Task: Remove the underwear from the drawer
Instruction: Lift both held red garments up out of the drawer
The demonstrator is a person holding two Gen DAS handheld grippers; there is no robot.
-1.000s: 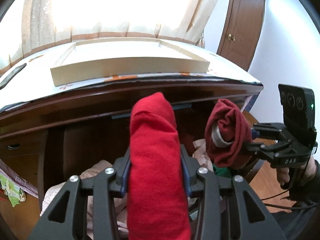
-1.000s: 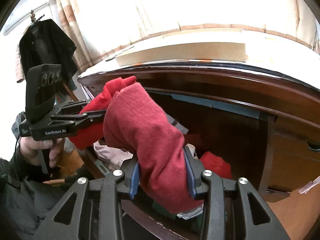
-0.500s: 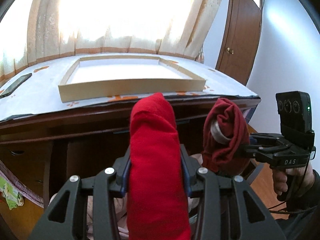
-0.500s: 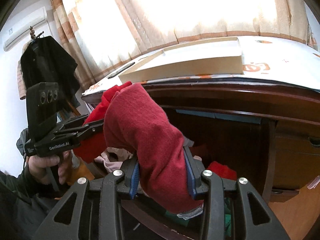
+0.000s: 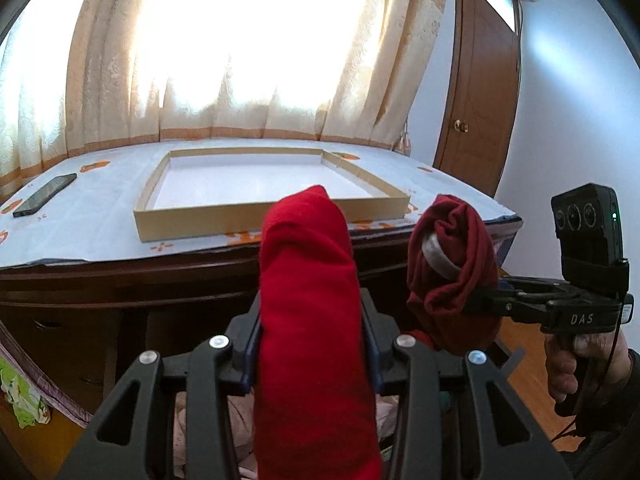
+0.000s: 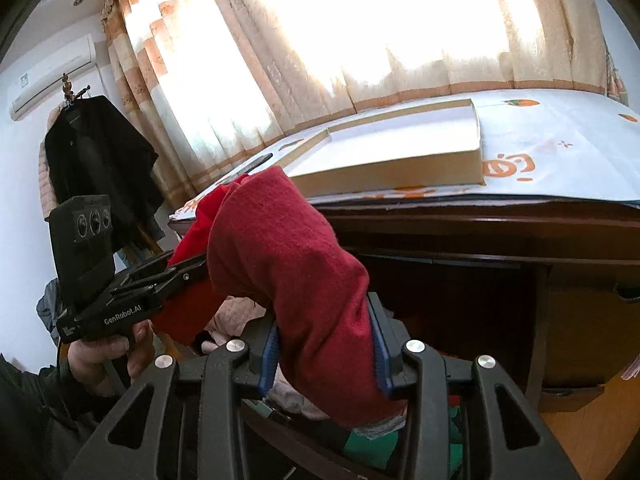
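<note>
My left gripper (image 5: 312, 344) is shut on a bright red rolled underwear (image 5: 308, 280), which stands up between the jaws in front of the desk edge. To its right, the right gripper (image 5: 480, 300) holds a dark red rolled underwear (image 5: 452, 272) with a grey waistband. The right wrist view shows my right gripper (image 6: 324, 344) shut on that dark red roll (image 6: 280, 248). The left gripper (image 6: 176, 276) with the bright red roll (image 6: 200, 216) is at its left. Below both, the open drawer holds pink garments (image 6: 236, 316) and a green one (image 6: 360, 452).
A shallow cardboard tray (image 5: 272, 220) lies on the white desk cover (image 5: 100, 208), with a dark phone (image 5: 44, 196) at the left. Curtains hang behind the desk. A brown door (image 5: 480, 120) is at the right and a black jacket (image 6: 100, 152) hangs at the left.
Both grippers have risen and tilted up with their rolls still held. The drawer has dropped low in both views, and the desk top and tray are now seen from above.
</note>
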